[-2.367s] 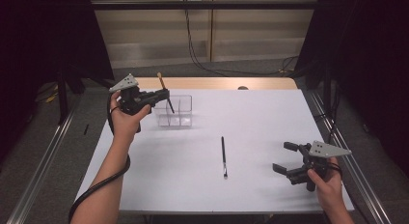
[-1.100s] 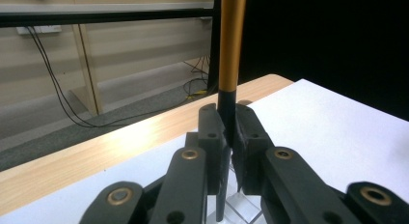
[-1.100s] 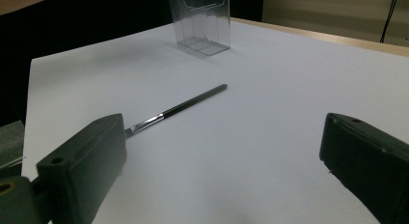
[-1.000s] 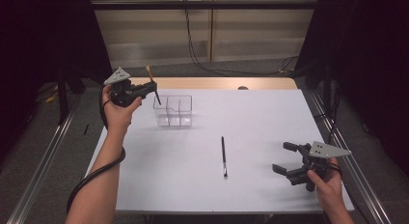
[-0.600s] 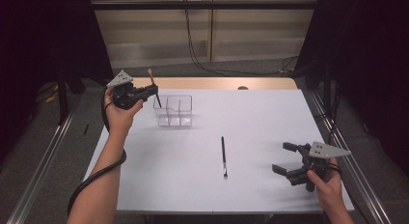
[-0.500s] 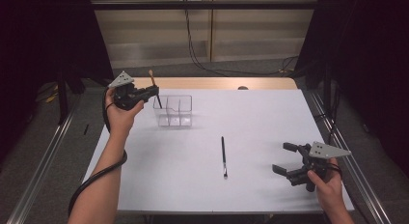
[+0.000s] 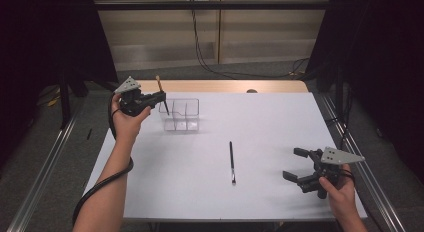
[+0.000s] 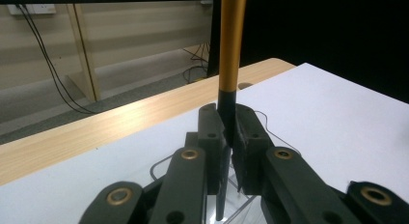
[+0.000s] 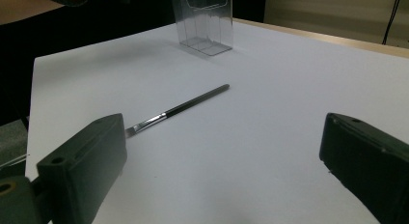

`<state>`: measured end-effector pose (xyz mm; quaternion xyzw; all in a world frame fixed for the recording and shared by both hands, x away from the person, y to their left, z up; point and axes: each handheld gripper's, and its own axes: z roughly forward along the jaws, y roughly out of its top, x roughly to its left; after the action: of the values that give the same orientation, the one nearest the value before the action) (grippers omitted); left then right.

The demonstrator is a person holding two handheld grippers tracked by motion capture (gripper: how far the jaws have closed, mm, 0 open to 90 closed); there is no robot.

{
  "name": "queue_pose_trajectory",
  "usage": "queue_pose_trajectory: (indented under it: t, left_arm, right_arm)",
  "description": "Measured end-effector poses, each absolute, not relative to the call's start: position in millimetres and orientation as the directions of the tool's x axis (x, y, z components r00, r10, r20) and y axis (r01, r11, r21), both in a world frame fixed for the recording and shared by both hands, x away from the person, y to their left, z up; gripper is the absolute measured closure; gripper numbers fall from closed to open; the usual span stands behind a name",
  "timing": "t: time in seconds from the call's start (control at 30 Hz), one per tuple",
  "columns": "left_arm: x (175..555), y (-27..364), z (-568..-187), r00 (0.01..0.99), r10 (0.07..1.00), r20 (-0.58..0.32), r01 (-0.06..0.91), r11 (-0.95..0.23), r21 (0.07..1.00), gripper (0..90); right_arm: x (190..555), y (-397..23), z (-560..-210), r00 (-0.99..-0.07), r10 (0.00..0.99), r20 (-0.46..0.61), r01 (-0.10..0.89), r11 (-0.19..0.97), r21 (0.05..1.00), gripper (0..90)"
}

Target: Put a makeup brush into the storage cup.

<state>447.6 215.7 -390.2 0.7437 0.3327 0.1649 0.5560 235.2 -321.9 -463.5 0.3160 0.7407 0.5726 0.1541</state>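
A: The left gripper has moved a bit toward 9 o'clock, away from over the clear box. Its jaws pinch the gold-and-black brush, standing upright.

B: So it isn't in the box yet?

A: No, it hangs just beside the box's 9 o'clock side.

B: What's left?

A: The black brush lies mid-desk. At 4 o'clock, the right gripper waits, jaws spread, holding nothing.

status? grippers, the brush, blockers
Left gripper shut on gold-handled brush, upright beside clear organizer. Right gripper open, empty, low over table. Second brush lies flat mid-table. Nothing blocks the organizer.
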Motion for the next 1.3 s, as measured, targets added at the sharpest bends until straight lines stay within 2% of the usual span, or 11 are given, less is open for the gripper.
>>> queue_pose_trajectory:
  t: [0.23,0.3,0.33,0.37,0.4,0.5,0.67,0.97,1.13,1.3]
  left_arm:
    - [446.9,217.6,-393.1,0.726,0.672,-0.146,0.319,-0.140,0.937,82.1]
    - [447.9,218.3,-394.6,0.723,0.678,-0.130,0.302,-0.142,0.943,72.0]
    - [448.2,218.7,-395.3,0.720,0.684,-0.119,0.292,-0.143,0.946,63.1]
    - [448.1,219.0,-395.9,0.720,0.682,-0.127,0.296,-0.137,0.945,55.7]
    - [447.7,219.6,-396.7,0.714,0.687,-0.137,0.306,-0.131,0.943,52.3]
    - [446.5,221.2,-398.5,0.699,0.697,-0.163,0.335,-0.118,0.935,31.0]
    - [441.4,223.5,-401.4,0.695,0.698,-0.173,0.340,-0.107,0.934,17.1]
    - [430.2,230.1,-406.1,0.698,0.694,-0.176,0.320,-0.083,0.944,6.1]
    - [421.9,232.6,-405.9,0.722,0.676,-0.149,0.290,-0.100,0.952,3.1]
    - [414.9,236.0,-406.3,0.722,0.674,-0.157,0.287,-0.085,0.954,2.3]
  right_arm:
    - [235.5,-321.3,-462.8,-0.755,0.642,0.131,0.289,0.146,0.946,2.1]
    - [235.7,-321.1,-462.6,-0.756,0.641,0.130,0.287,0.146,0.947,2.0]
    - [235.7,-320.8,-462.5,-0.756,0.642,0.130,0.287,0.147,0.946,2.0]
    - [235.7,-320.7,-462.5,-0.756,0.641,0.129,0.286,0.148,0.947,2.0]
    - [235.6,-320.6,-462.4,-0.757,0.641,0.129,0.286,0.147,0.947,2.0]
    - [235.0,-321.0,-462.3,-0.757,0.641,0.128,0.286,0.149,0.947,2.0]
    - [233.5,-322.4,-462.4,-0.753,0.646,0.129,0.287,0.146,0.947,2.1]
    - [230.3,-323.9,-462.5,-0.747,0.653,0.126,0.288,0.146,0.947,2.0]
    - [229.7,-324.1,-462.1,-0.745,0.656,0.123,0.286,0.147,0.947,2.1]
    - [229.1,-323.4,-461.5,-0.746,0.655,0.120,0.282,0.147,0.948,2.0]
